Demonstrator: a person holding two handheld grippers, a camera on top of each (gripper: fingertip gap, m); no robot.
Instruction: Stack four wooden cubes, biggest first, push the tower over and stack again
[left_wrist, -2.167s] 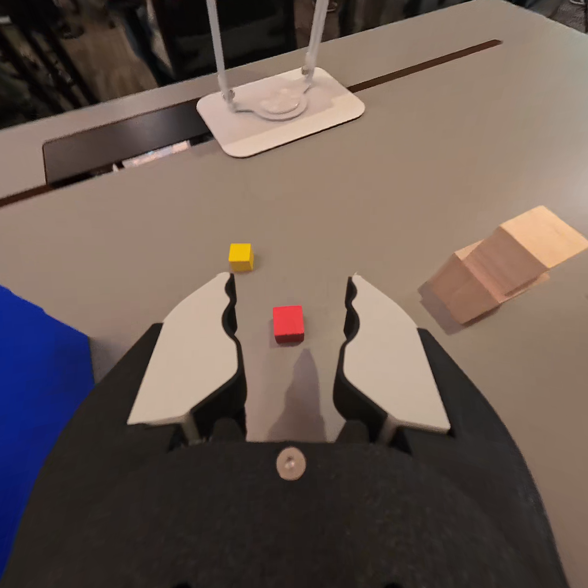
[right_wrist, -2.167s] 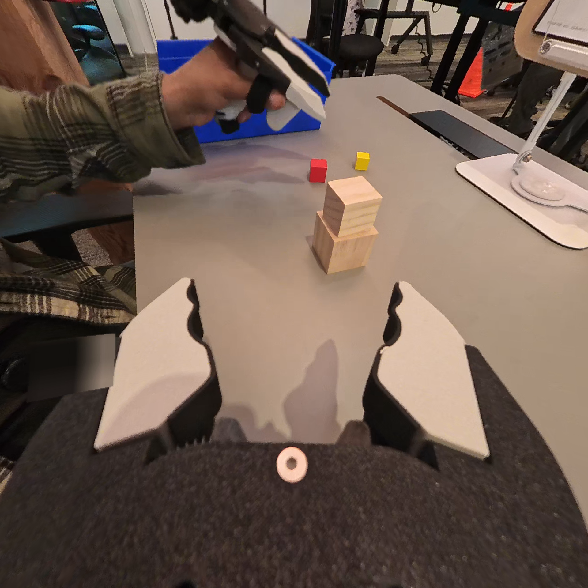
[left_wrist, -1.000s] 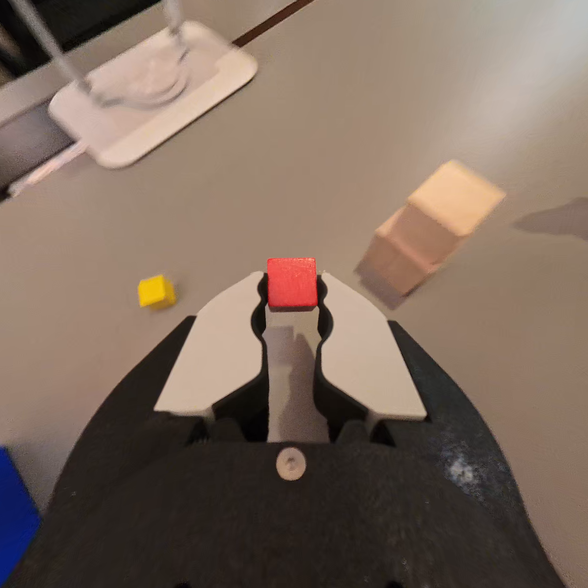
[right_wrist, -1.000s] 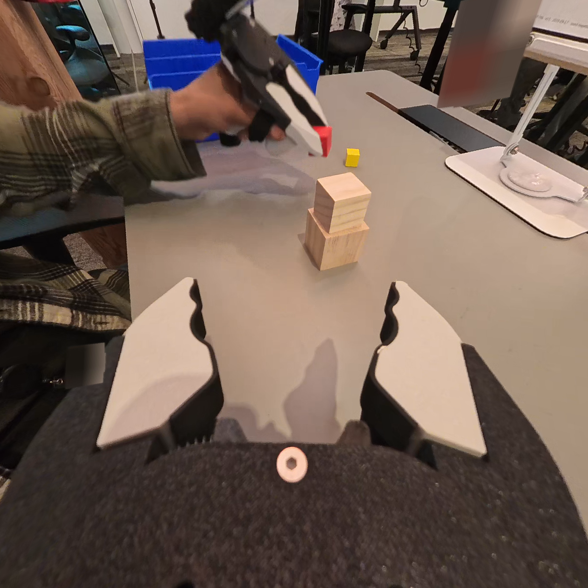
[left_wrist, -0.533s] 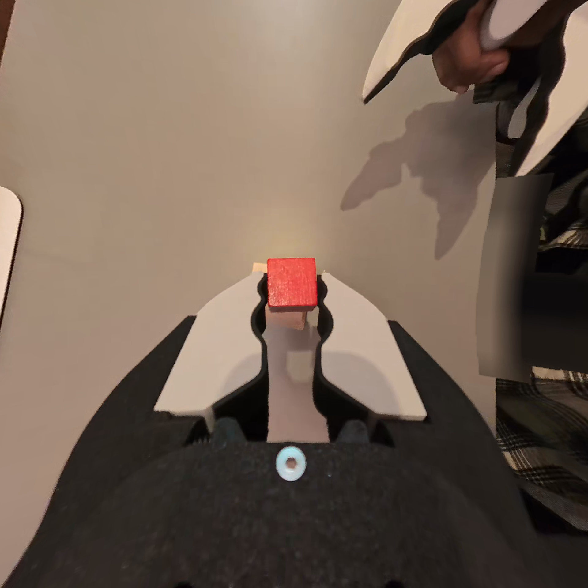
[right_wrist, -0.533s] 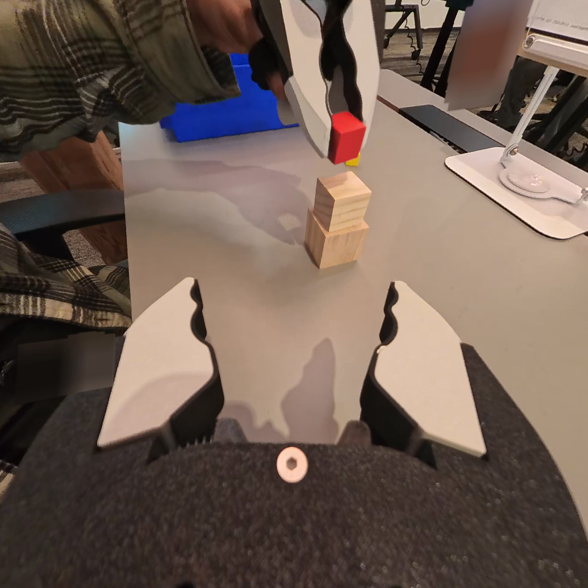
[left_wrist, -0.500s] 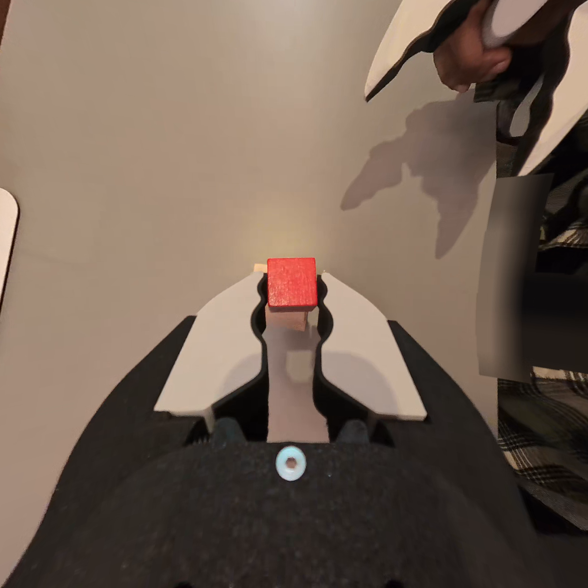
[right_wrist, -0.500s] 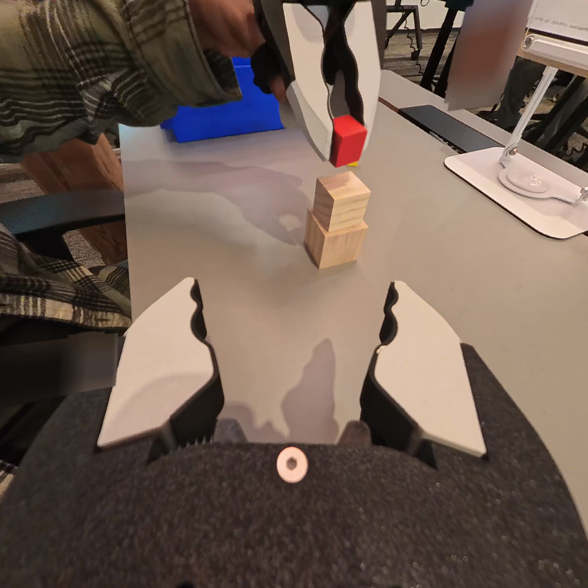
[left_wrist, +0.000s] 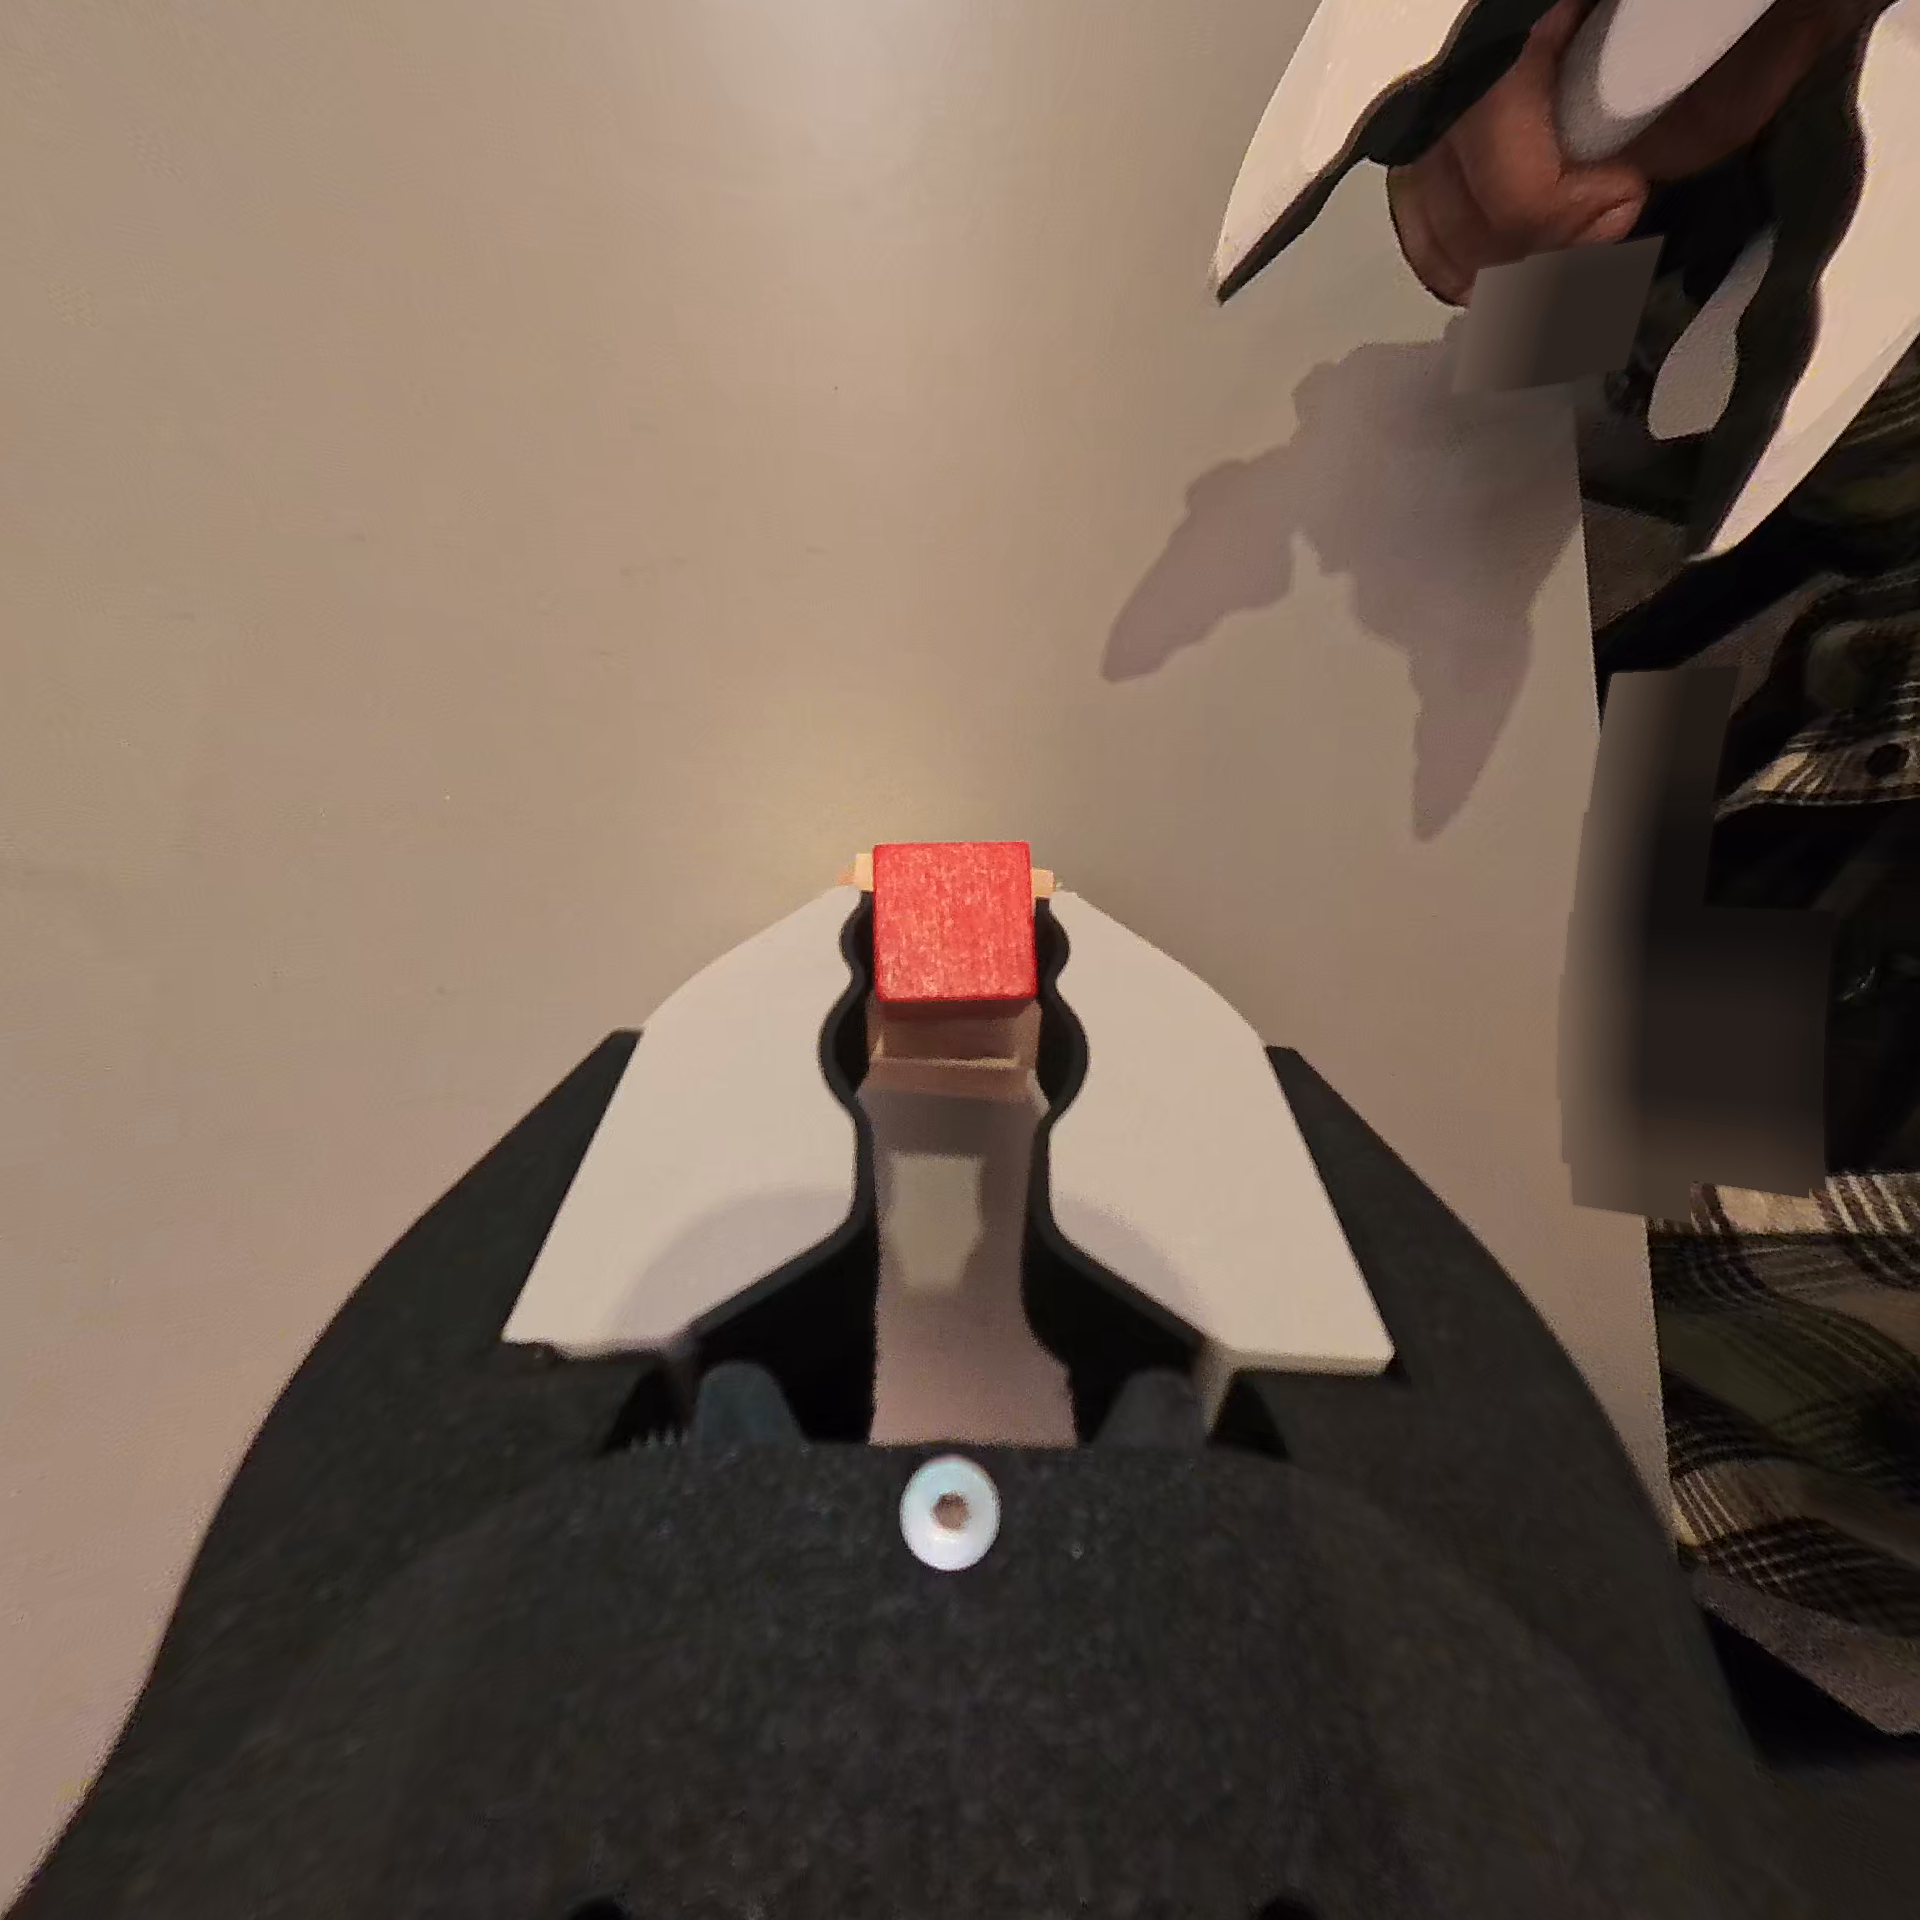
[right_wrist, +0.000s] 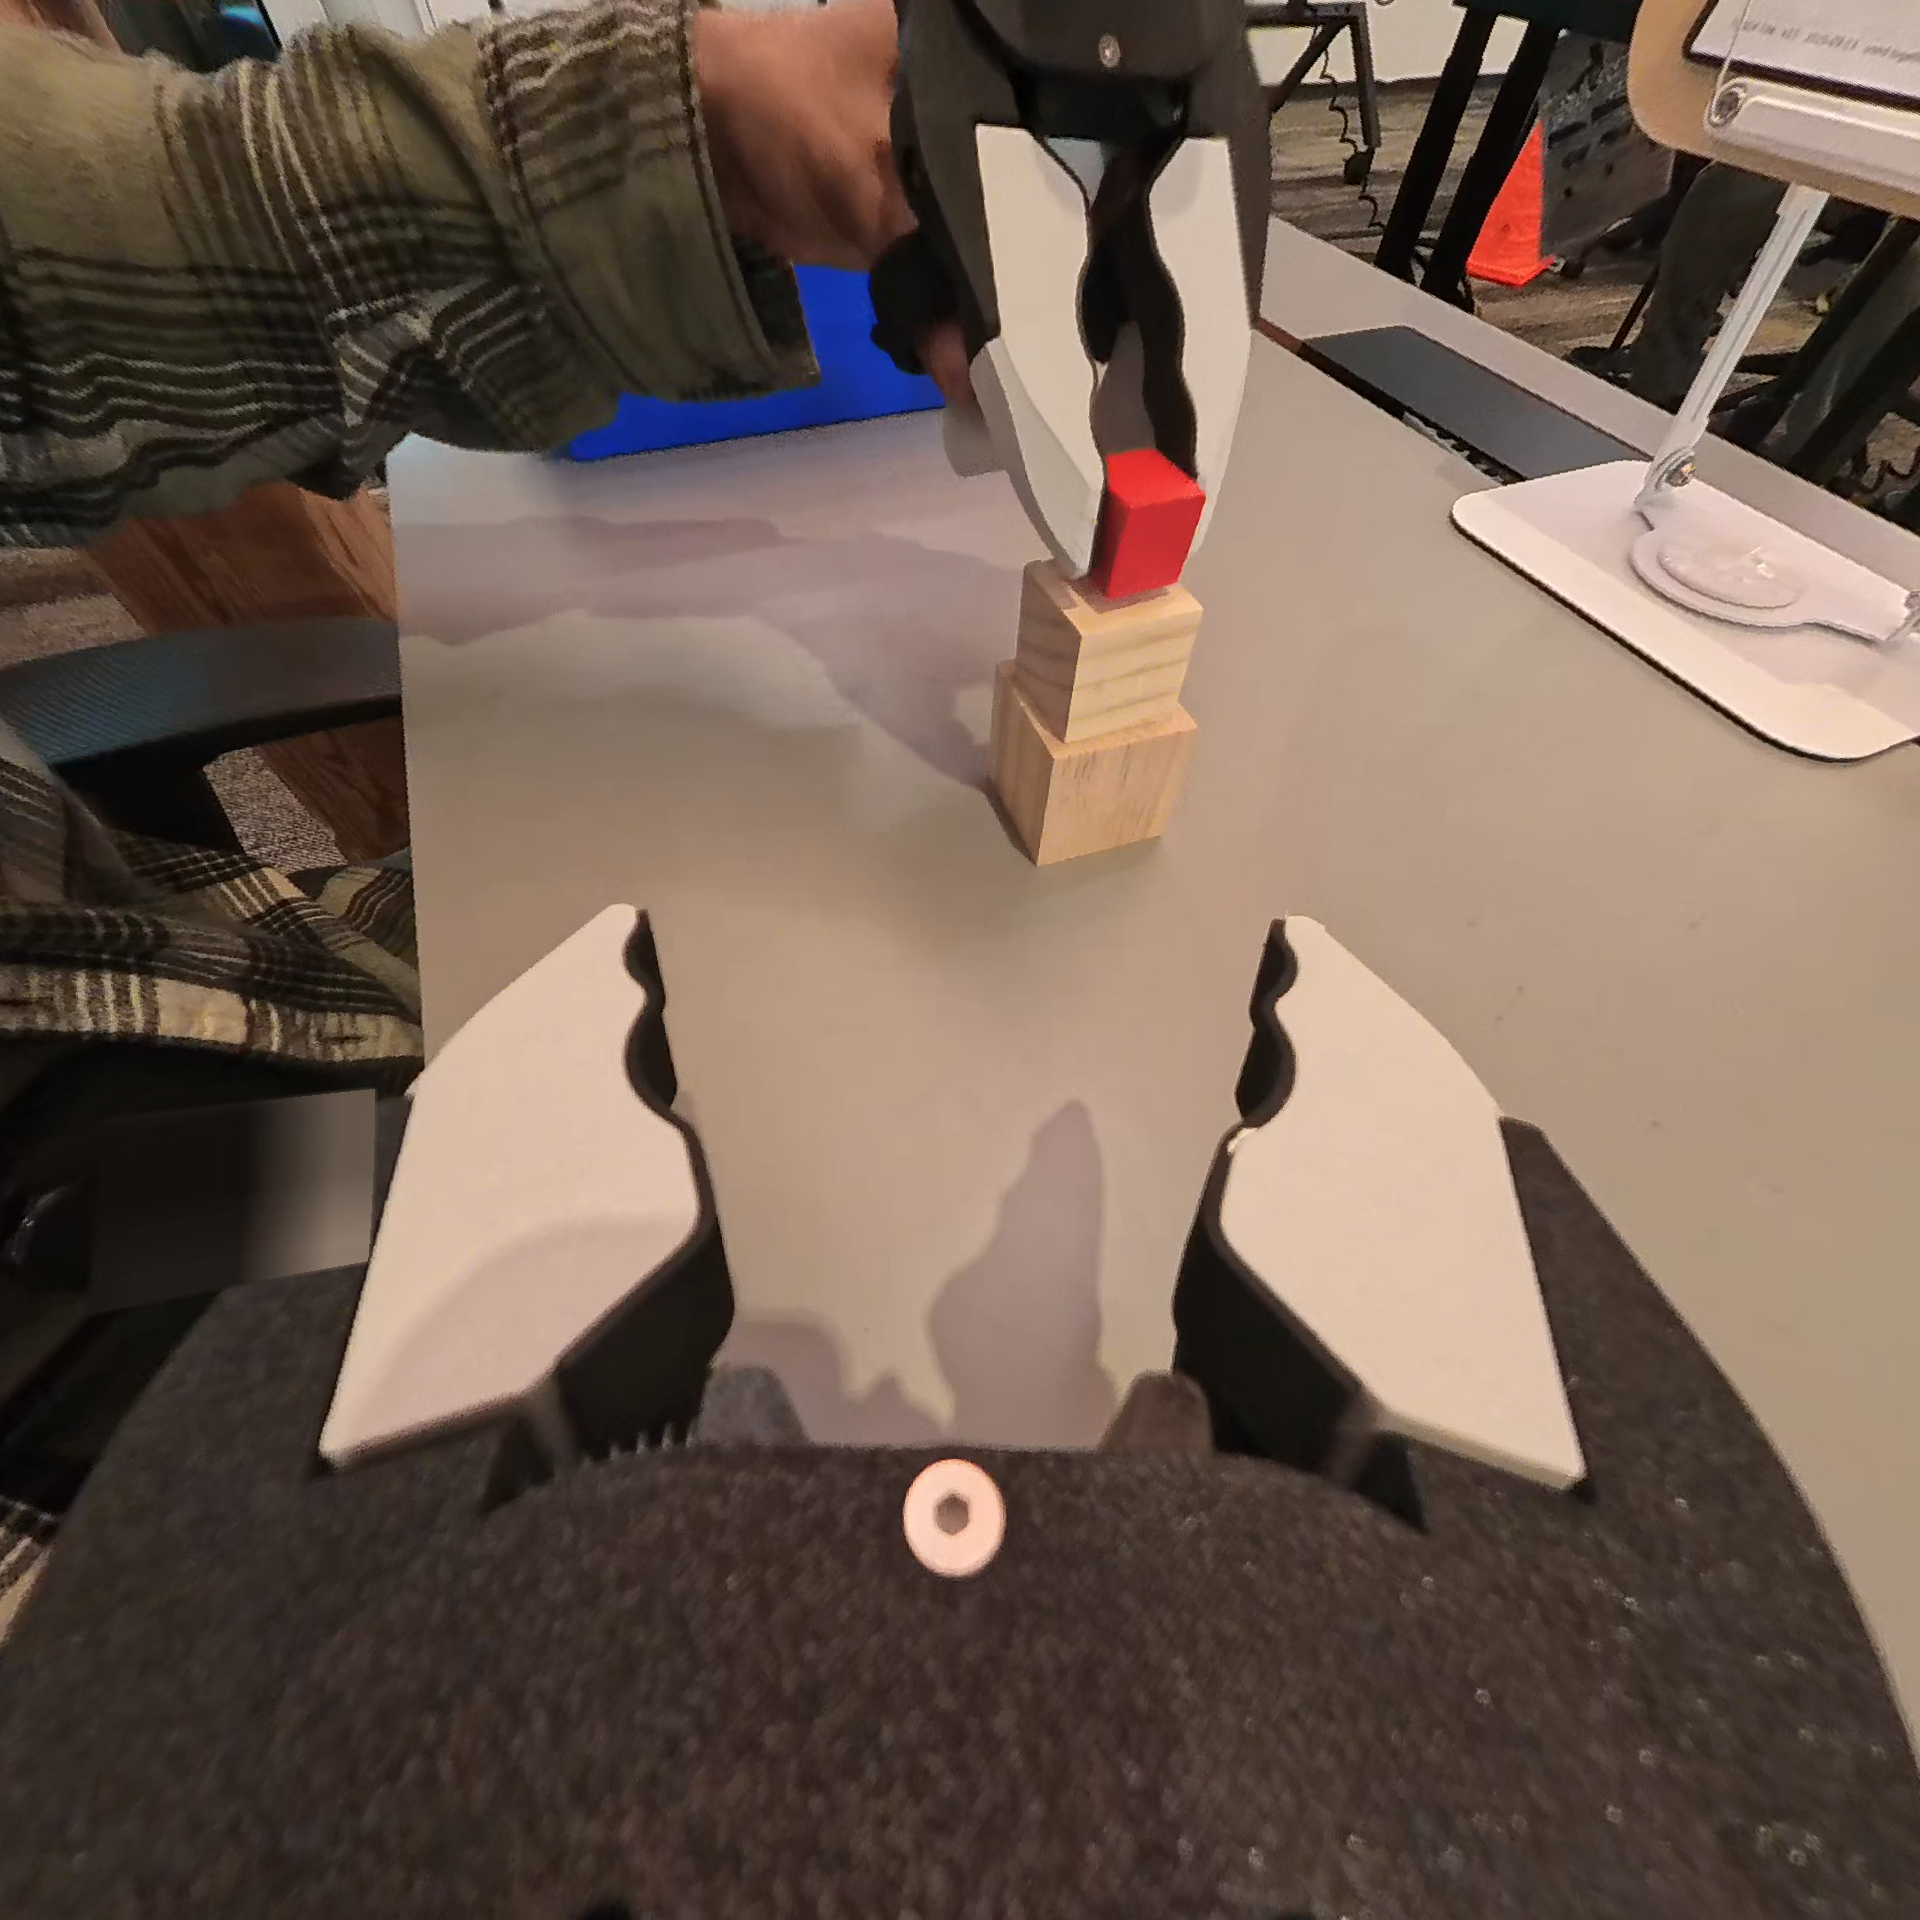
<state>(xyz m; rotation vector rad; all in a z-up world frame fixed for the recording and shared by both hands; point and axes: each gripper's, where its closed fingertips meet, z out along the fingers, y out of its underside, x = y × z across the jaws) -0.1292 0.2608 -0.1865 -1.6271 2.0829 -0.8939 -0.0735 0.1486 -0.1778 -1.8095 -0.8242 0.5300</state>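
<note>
Red cube (right_wrist: 1146, 523), pinched in the left tongs (right_wrist: 1138, 540), hangs tilted directly over the upper wooden cube (right_wrist: 1108, 660); the right tongs (right_wrist: 956, 1023) sit spread, nearer the camera.

A grey desk (right_wrist: 1455, 935) carries a white stand base (right_wrist: 1662, 623) at two o'clock and what looks like a blue bin (right_wrist: 748, 410) at eleven. An orange cone (right_wrist: 1512, 223) stands on the floor at one o'clock.
</note>
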